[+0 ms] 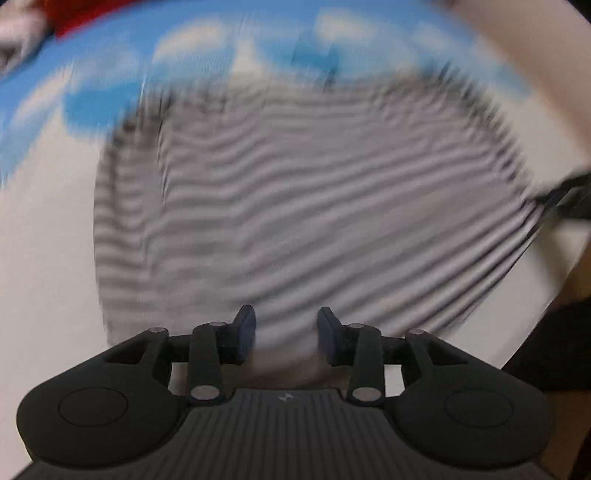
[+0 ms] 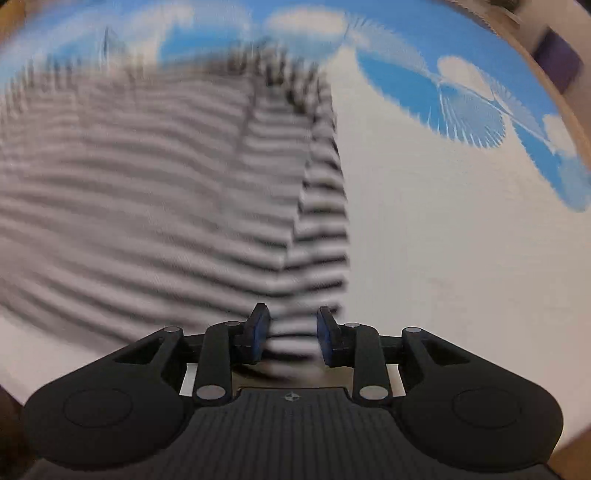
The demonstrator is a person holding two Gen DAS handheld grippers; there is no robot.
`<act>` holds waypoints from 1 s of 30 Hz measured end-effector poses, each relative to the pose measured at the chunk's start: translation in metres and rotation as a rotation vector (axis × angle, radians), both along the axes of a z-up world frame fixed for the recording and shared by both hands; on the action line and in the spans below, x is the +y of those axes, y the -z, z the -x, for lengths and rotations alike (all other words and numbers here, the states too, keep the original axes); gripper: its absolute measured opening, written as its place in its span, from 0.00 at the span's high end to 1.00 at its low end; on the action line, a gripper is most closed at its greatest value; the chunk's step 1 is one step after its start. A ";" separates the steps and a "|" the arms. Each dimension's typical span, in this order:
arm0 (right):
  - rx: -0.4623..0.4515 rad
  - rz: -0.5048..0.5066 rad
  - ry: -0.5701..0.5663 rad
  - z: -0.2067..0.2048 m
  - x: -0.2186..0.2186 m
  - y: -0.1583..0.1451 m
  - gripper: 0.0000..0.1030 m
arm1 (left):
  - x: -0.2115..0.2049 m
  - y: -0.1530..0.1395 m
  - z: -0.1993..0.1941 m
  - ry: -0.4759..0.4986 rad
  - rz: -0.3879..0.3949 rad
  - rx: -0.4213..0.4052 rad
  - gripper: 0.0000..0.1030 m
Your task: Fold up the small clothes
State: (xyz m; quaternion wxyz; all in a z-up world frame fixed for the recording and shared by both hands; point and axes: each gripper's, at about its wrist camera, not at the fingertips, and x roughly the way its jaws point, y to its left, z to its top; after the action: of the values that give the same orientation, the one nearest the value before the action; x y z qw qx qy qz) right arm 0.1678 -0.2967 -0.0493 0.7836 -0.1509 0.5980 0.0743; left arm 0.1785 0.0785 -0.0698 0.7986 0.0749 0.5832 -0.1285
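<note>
The main risk, as I judge it, is an uneven fold: both views are smeared with motion, and cloth dragged fast can slip or bunch. The left gripper (image 1: 286,334) and right gripper (image 2: 291,334) each stand with jaws parted, striped cloth lying between them. The striped garment (image 1: 295,206) spreads ahead of both, grey-and-white banded, rippled, on a cloud-printed sheet (image 2: 443,229).

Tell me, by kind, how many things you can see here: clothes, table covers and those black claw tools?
Striped garment: 1
Blue-and-white patterned cover: 1
Red item, blurred at the far corner: 1
Claw tools: 2, the left gripper and the right gripper
Total: 5
</note>
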 end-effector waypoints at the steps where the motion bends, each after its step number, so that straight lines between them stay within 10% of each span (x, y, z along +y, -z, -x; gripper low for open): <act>1: -0.020 0.027 -0.023 0.003 0.003 -0.004 0.70 | 0.002 -0.001 0.006 -0.017 -0.011 -0.015 0.60; 8: -0.465 -0.243 0.127 0.054 -0.009 -0.107 0.55 | 0.067 -0.083 0.045 -0.421 0.251 -0.291 0.60; 11: -0.481 -0.280 0.183 0.070 -0.014 -0.108 0.54 | 0.081 -0.077 0.060 -0.476 0.253 -0.322 0.60; 18: -0.474 -0.249 0.214 0.067 -0.018 -0.100 0.54 | 0.111 -0.027 0.071 -0.721 0.469 -0.127 0.60; 30: -0.478 -0.302 0.234 0.062 -0.032 -0.098 0.54 | 0.139 0.028 0.060 -0.956 0.457 0.079 0.40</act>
State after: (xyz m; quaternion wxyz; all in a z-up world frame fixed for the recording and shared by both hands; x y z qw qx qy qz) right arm 0.1060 -0.3290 0.0485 0.9190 0.0241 0.3921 0.0340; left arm 0.1181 0.2180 -0.0976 0.7414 -0.3802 0.5391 0.1230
